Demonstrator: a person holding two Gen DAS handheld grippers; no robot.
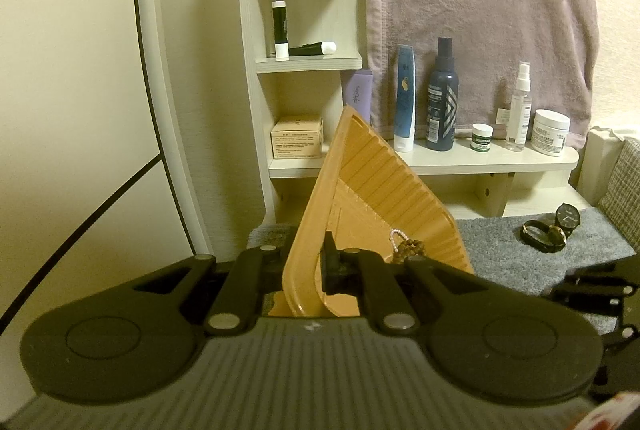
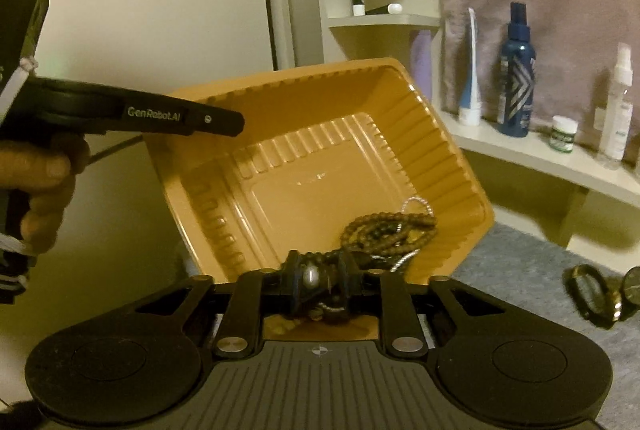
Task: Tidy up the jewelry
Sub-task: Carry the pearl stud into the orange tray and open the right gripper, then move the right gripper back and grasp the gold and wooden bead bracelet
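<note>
Closest to the lens, the right gripper has its fingers a little apart around a dark beaded piece with a silvery bead; whether they press it is unclear. Just beyond, brown bead strands lie in the tilted orange tray. Clamped tight on the tray's rim, the left gripper tips it above the grey mat, where watches rest.

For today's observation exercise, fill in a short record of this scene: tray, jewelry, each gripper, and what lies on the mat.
Tray: orange, tilted steeply
Left gripper: shut on tray rim
Right gripper: beaded bracelet in its jaws, grip unclear
In tray: brown bead strands, pale chain
On mat: two watches
</note>
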